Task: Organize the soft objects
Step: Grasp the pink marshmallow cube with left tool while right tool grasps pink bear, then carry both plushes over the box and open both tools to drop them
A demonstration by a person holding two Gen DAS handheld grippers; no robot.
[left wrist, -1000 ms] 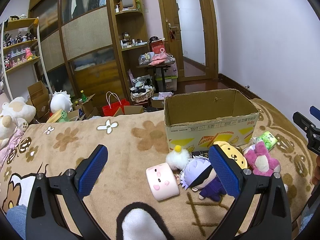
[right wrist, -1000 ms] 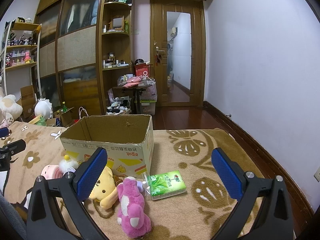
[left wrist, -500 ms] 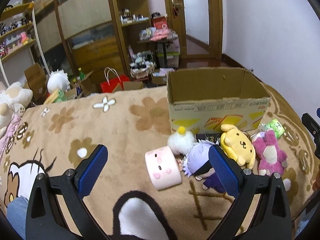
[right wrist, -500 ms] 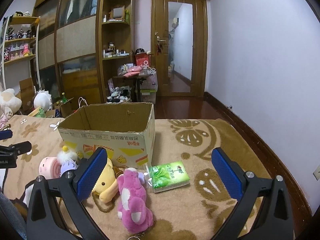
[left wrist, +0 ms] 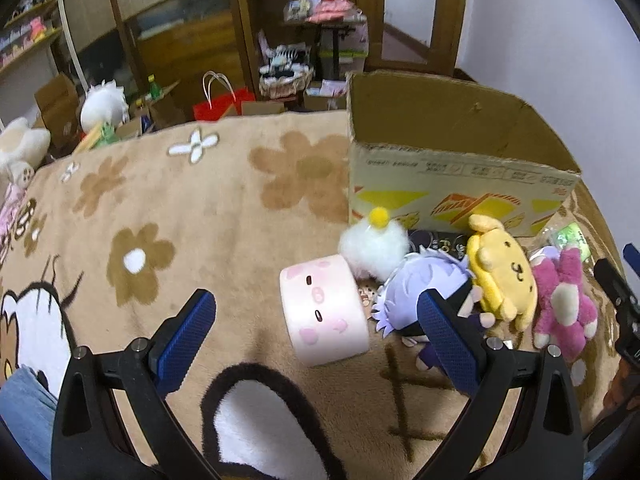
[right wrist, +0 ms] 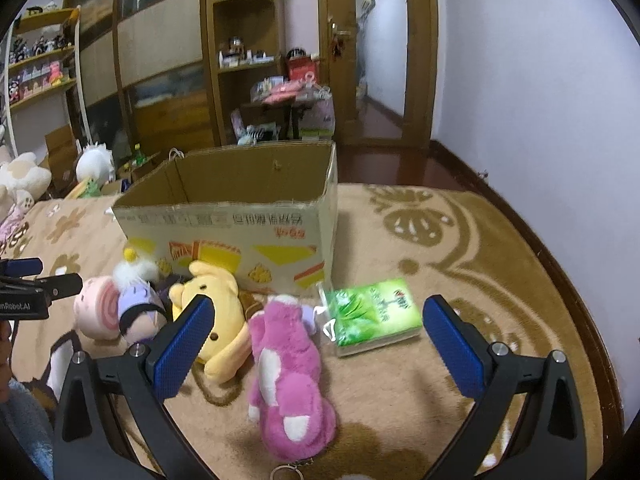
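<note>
left gripper [left wrist: 316, 340] had its jaws wide apart, nothing between the pads, sitting low centre of the left wrist view w/ the pink roll plush [left wrist: 323, 312] just above the gap. right gripper [right wrist: 318, 338] was also spread wide & empty, bottom of the right wrist view, w/ the magenta bear plush [right wrist: 286, 380] lying between its fingers on the blanket [right wrist: 460, 248].

soft toys lay in a row along the front of the open cardboard box [right wrist: 240, 220], mid frame: white fluffy plush w/ yellow pom [left wrist: 374, 246] touching the box front, purple-haired doll [left wrist: 424, 292] beside the pink roll, yellow dog plush [left wrist: 502, 276] next to it, magenta bear furthest right in the left wrist view. green tissue pack [right wrist: 374, 316] sat right of the bear, near the box corner. box interior looked empty as far as visible.
</note>
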